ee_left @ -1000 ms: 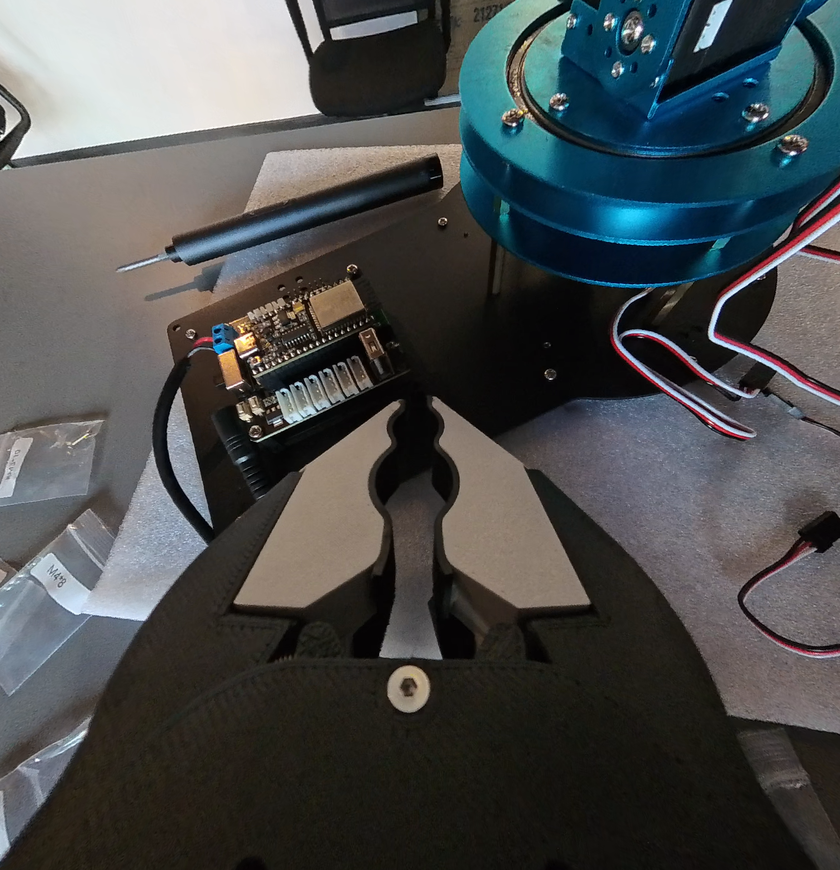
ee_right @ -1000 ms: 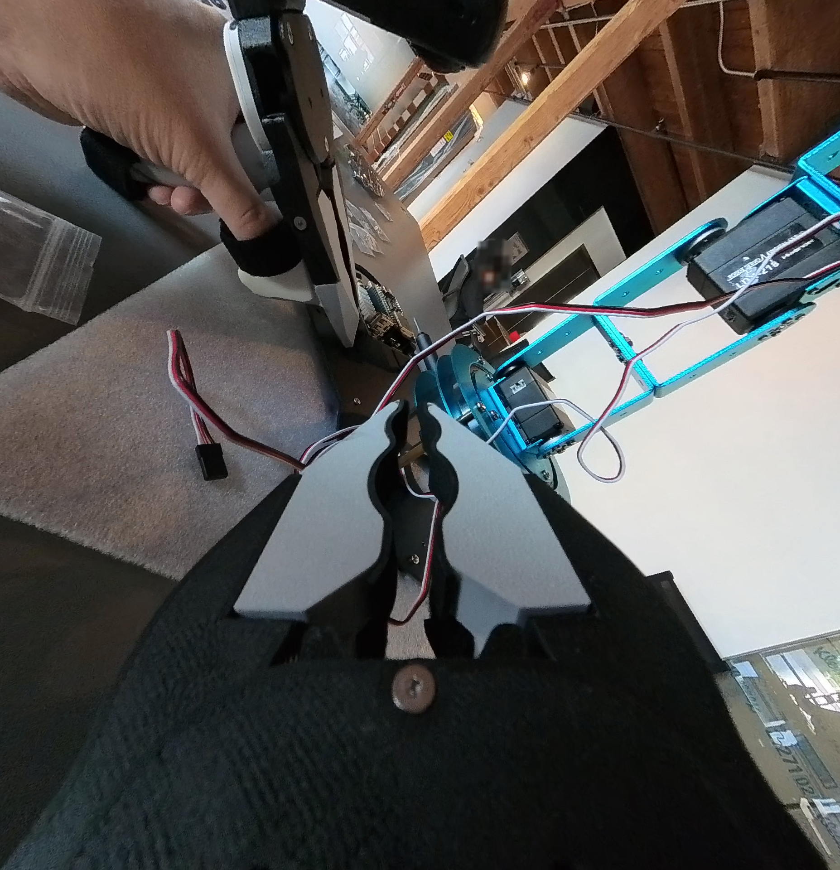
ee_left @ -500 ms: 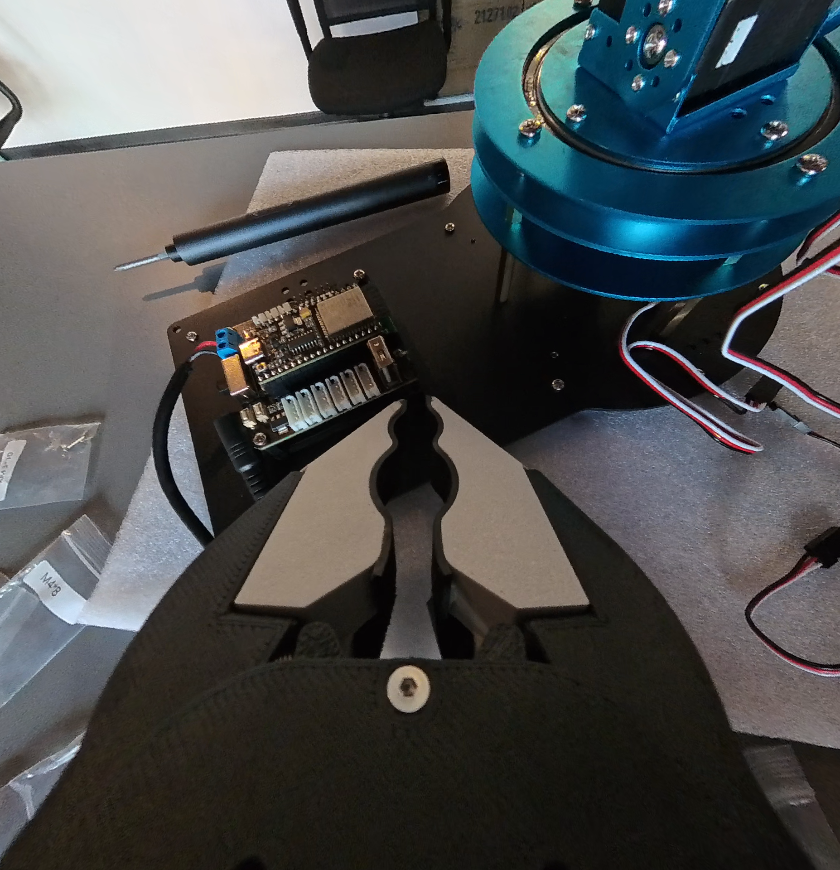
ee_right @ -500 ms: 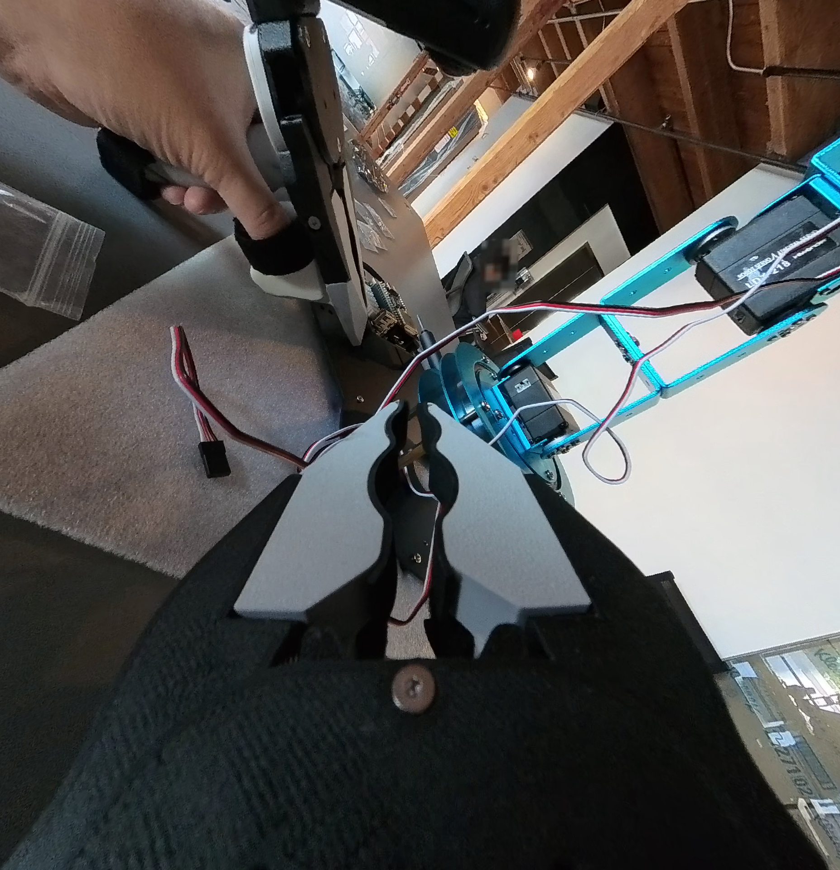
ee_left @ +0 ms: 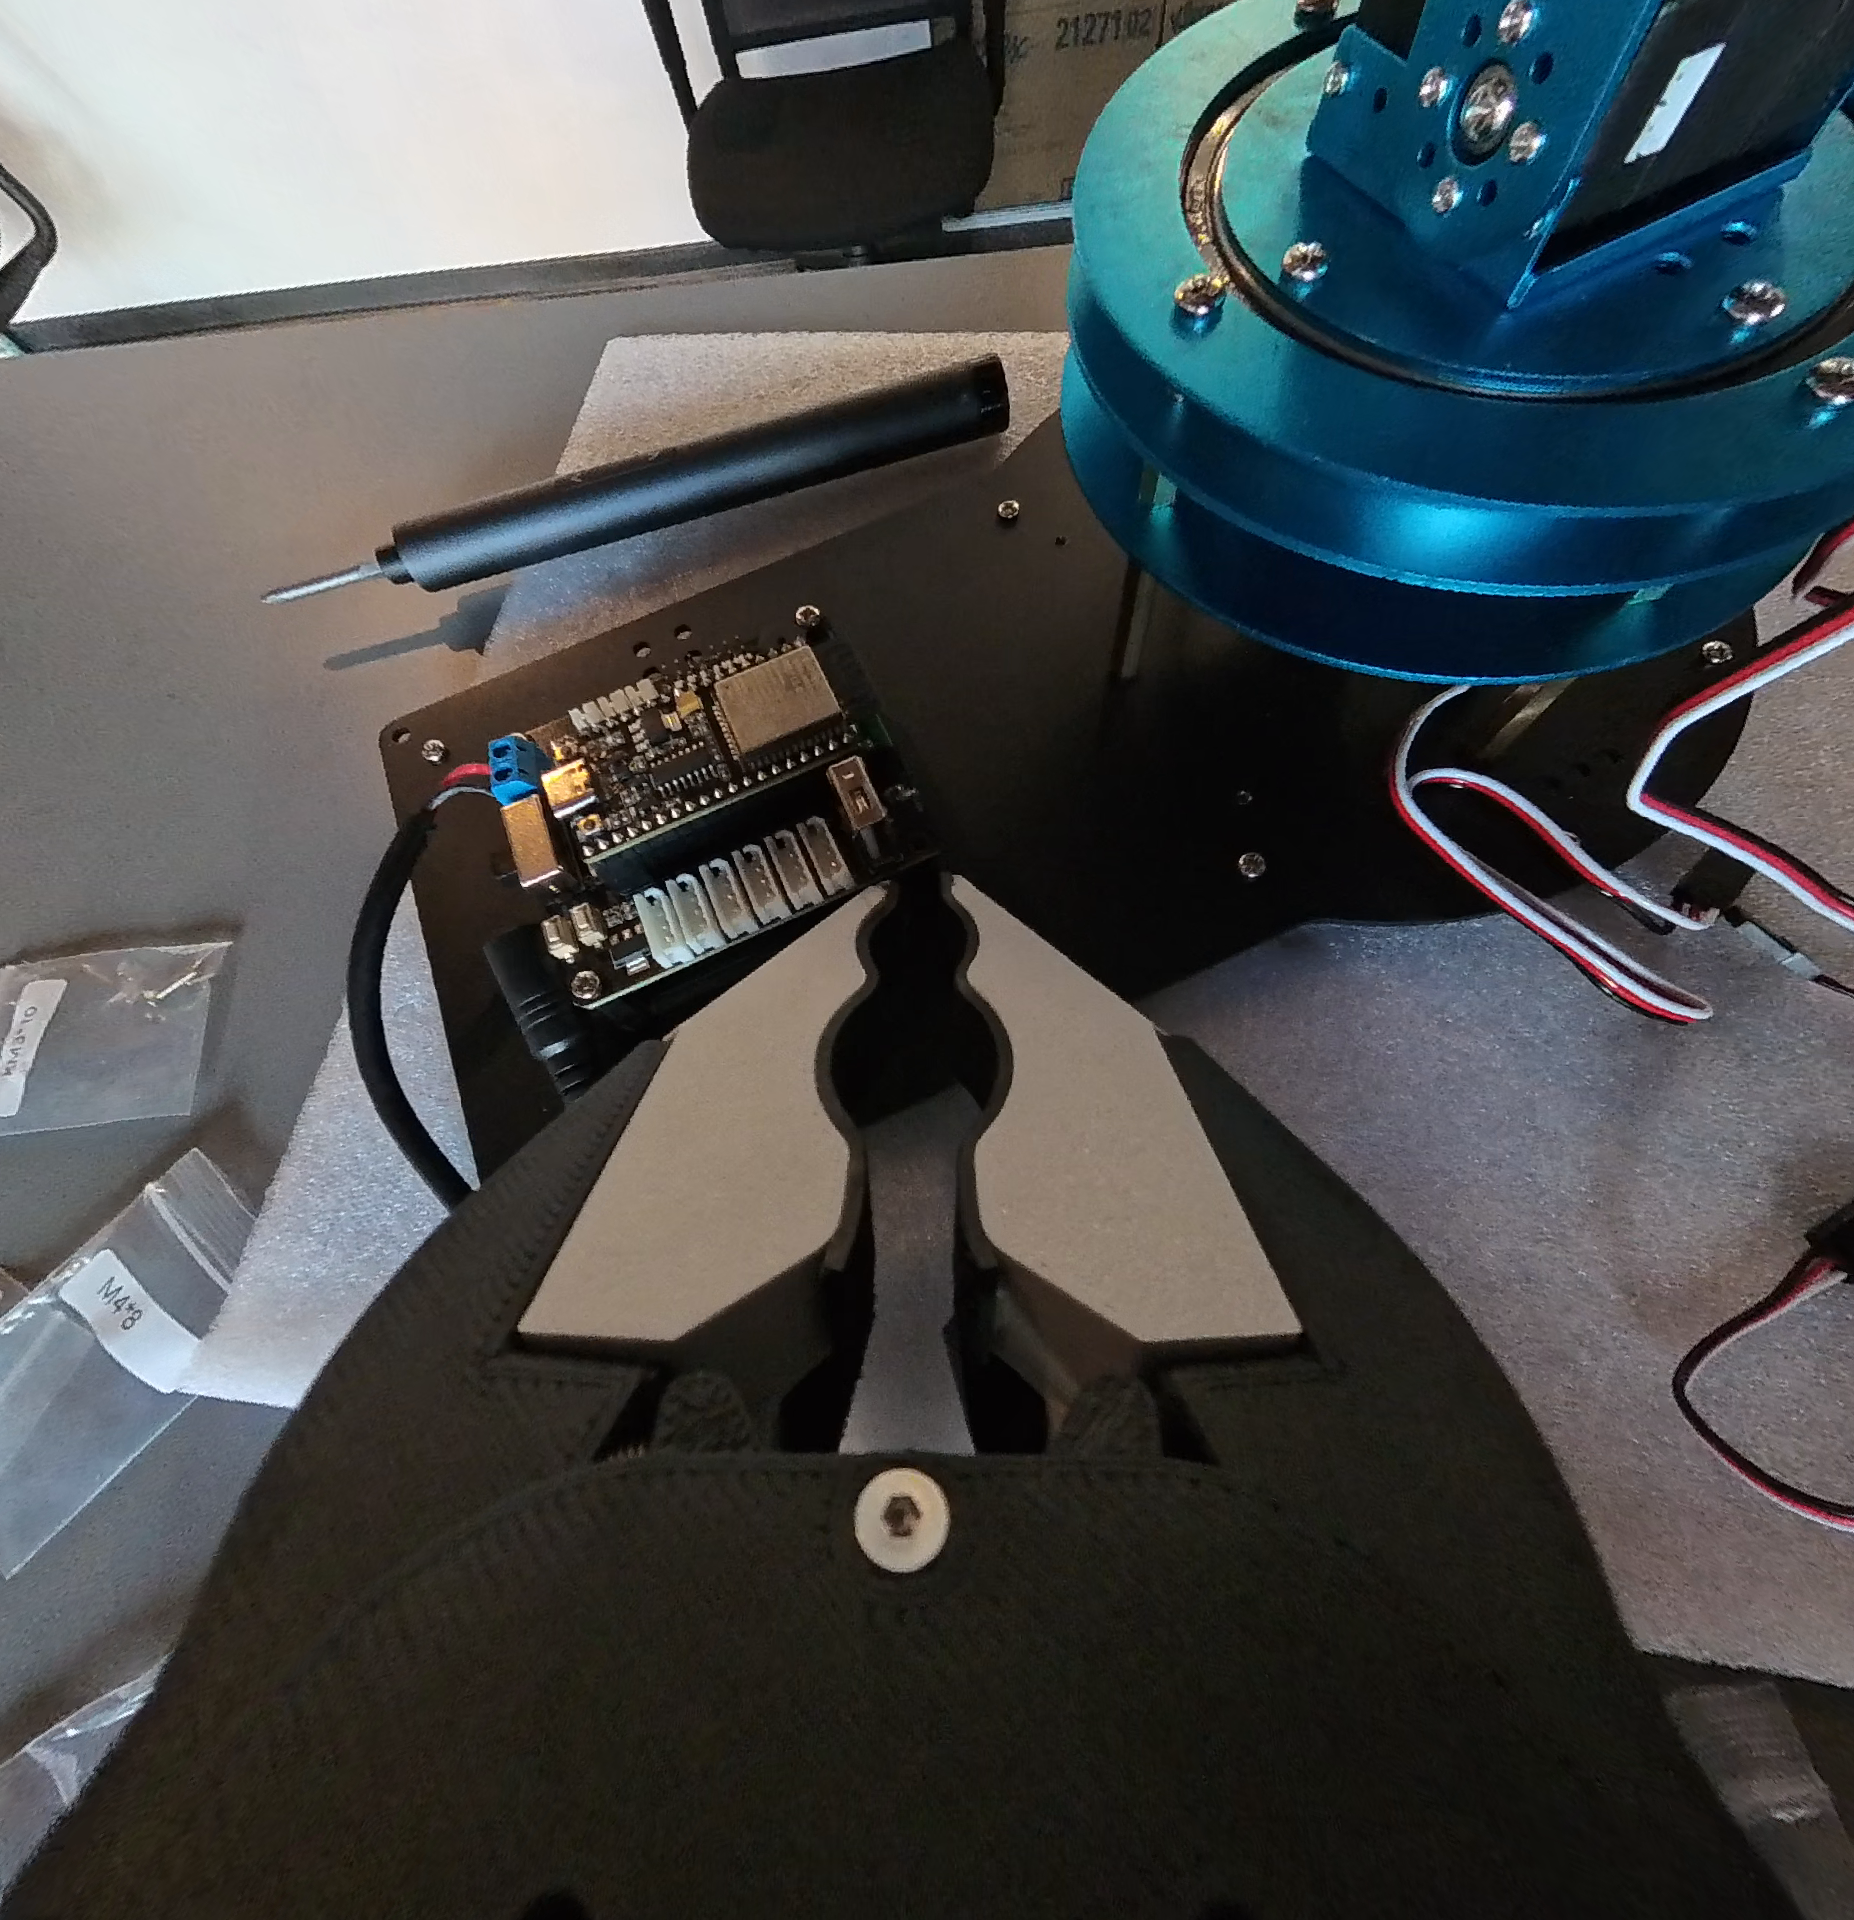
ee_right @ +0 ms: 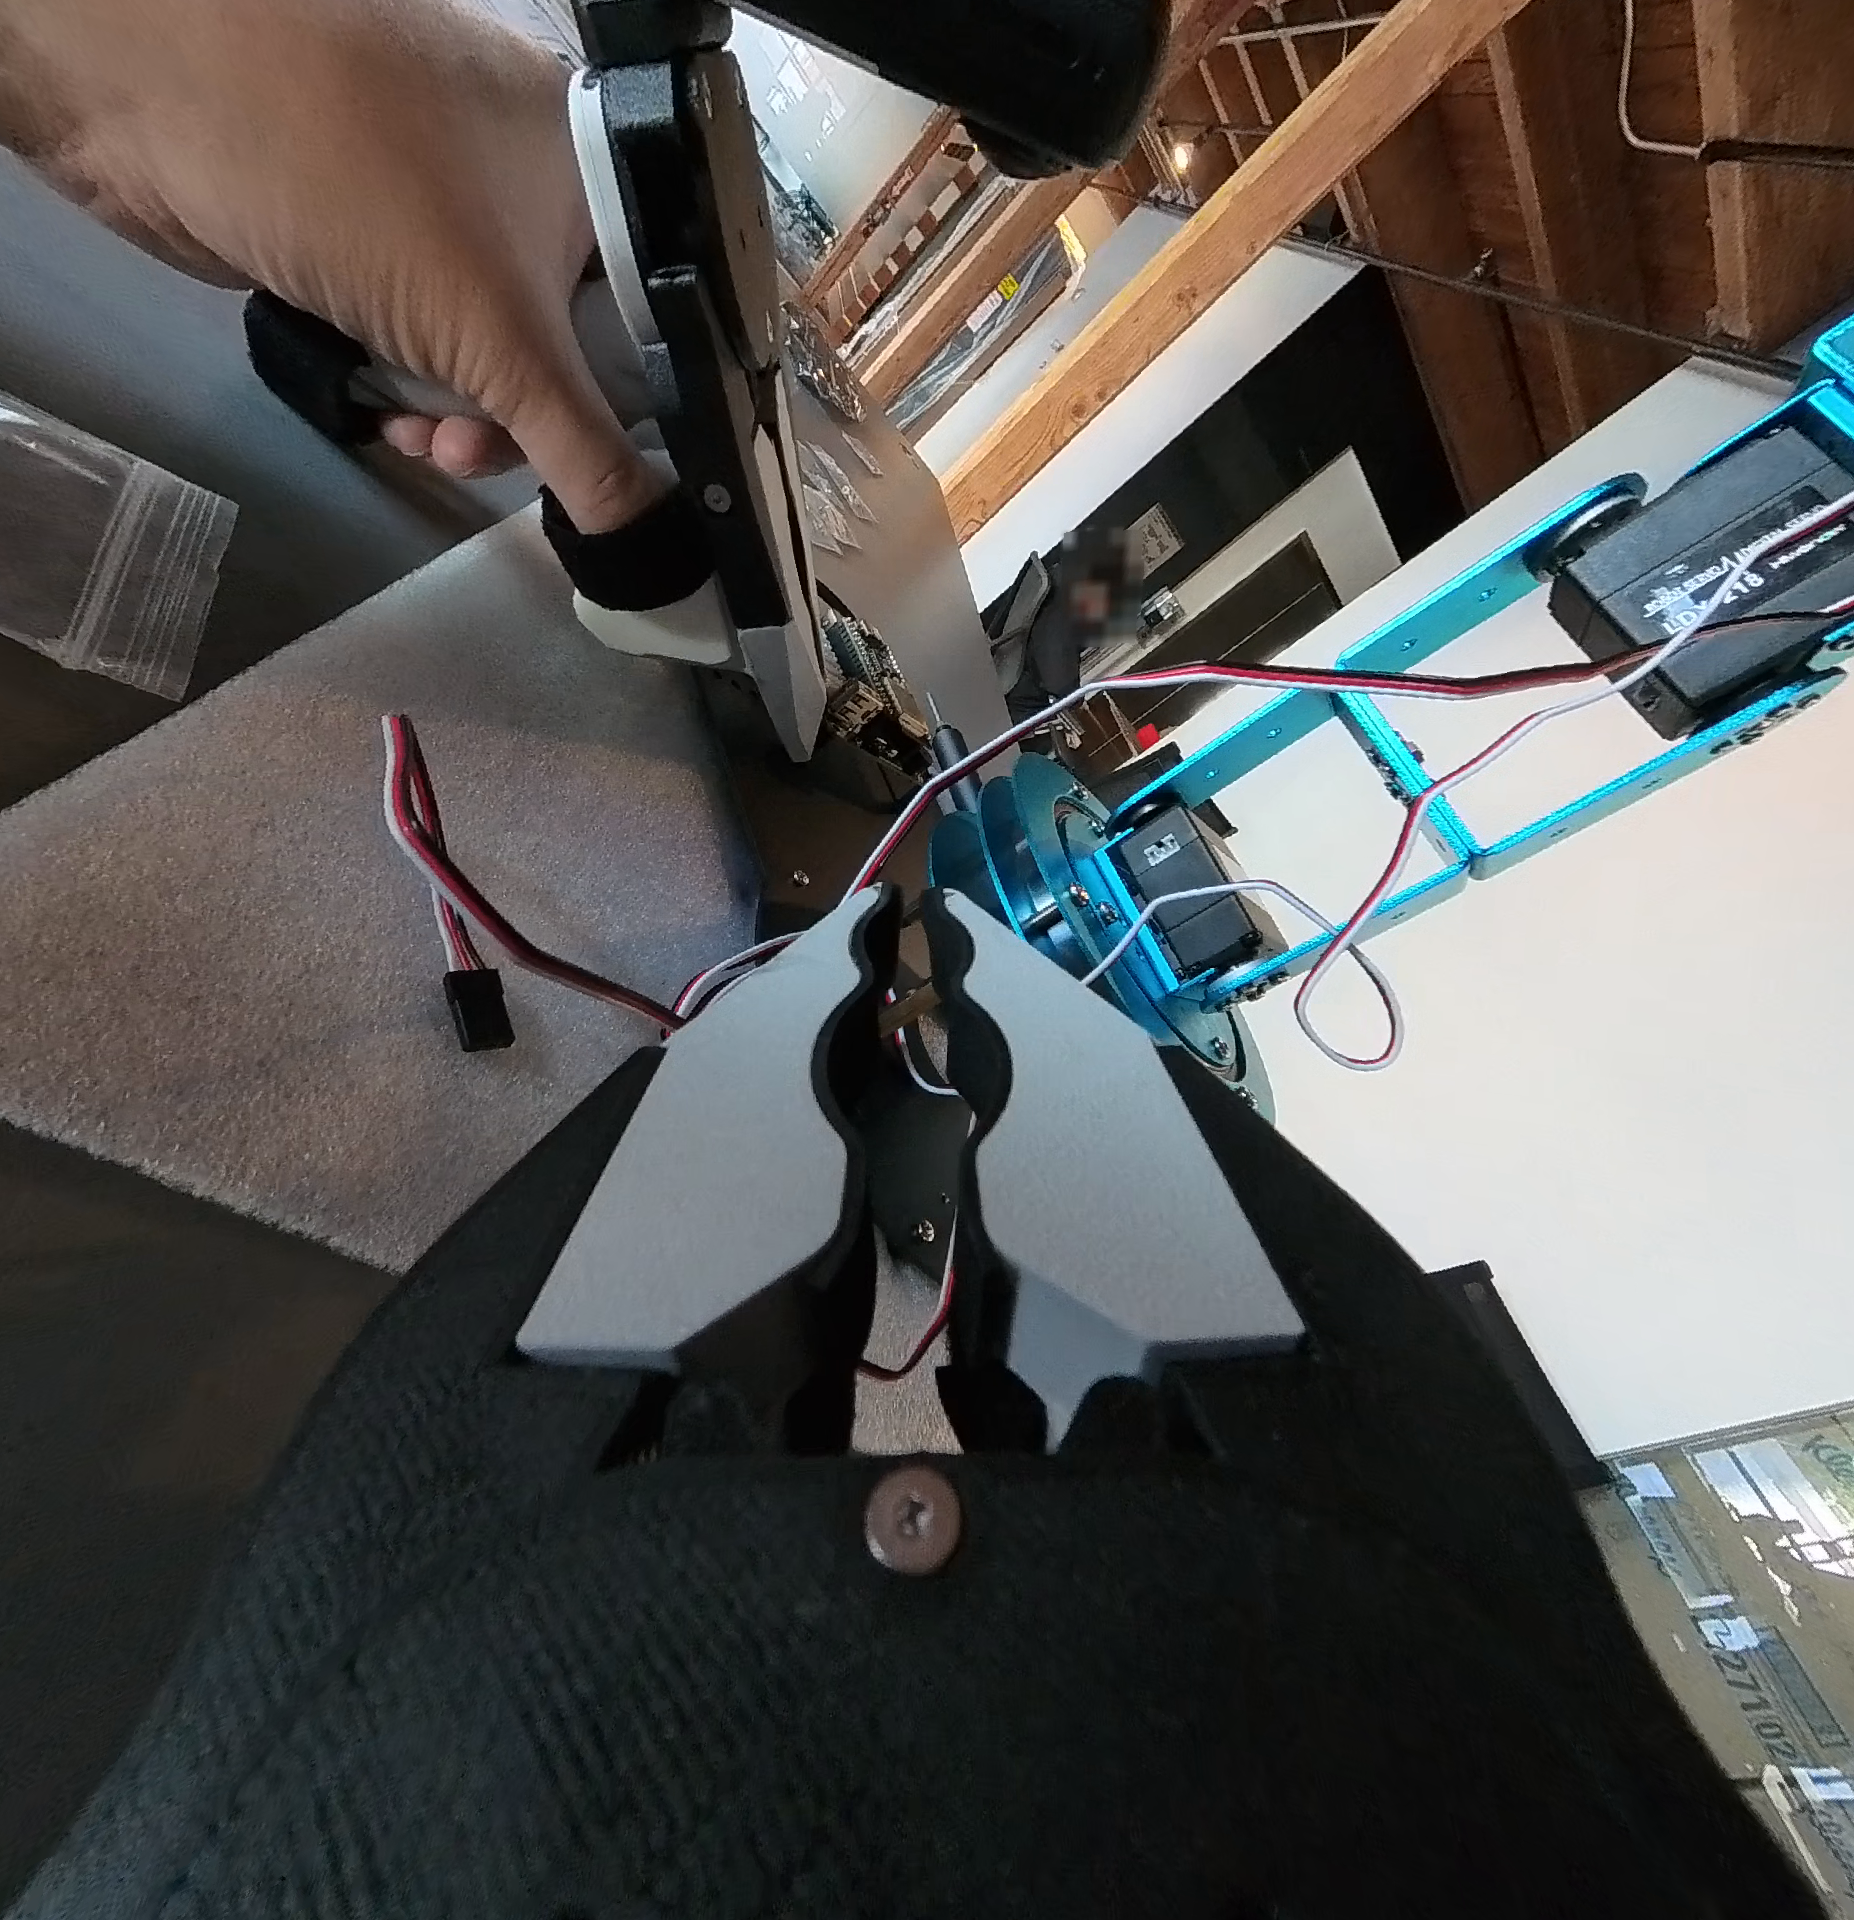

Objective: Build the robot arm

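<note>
Clear bags (ee_left: 81,1029) hold what look like small screws.

Grey bench (ee_left: 175,468): foam sheet (ee_left: 1474,1195) at centre, clear zip bags (ee_left: 92,1039) at 9 o'clock, screwdriver (ee_left: 674,488) at 11, half on foam.

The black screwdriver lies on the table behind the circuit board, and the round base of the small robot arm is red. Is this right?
One detail is wrong: the round base is blue, as the left wrist view shows. The black screwdriver does lie behind the circuit board.
</note>
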{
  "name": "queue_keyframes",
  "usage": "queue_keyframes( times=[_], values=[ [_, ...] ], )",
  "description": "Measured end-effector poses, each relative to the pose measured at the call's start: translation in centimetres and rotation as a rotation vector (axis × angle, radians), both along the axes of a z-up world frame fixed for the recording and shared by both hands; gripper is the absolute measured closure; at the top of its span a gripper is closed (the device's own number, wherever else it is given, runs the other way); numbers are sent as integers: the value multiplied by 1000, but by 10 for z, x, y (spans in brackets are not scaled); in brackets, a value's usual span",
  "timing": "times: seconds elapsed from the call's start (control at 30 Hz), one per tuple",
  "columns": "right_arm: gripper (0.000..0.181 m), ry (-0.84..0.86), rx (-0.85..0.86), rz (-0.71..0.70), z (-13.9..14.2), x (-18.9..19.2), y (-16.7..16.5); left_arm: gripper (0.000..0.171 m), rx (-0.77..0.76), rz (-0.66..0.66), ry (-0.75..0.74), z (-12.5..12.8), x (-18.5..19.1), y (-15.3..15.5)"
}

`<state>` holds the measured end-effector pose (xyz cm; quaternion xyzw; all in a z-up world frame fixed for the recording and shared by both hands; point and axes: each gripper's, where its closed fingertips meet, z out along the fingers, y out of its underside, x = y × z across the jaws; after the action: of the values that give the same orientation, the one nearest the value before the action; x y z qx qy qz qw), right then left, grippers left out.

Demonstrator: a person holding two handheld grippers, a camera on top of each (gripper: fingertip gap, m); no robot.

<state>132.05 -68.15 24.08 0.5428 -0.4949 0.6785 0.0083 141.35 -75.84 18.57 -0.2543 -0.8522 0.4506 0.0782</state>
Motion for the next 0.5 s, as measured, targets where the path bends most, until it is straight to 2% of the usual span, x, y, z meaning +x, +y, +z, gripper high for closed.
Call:
queue_keyframes(
  times=[0.5],
  values=[
    [178,1,5,2,-1,0,0,165,-2,-6,-2,0,0,2]
  ],
)
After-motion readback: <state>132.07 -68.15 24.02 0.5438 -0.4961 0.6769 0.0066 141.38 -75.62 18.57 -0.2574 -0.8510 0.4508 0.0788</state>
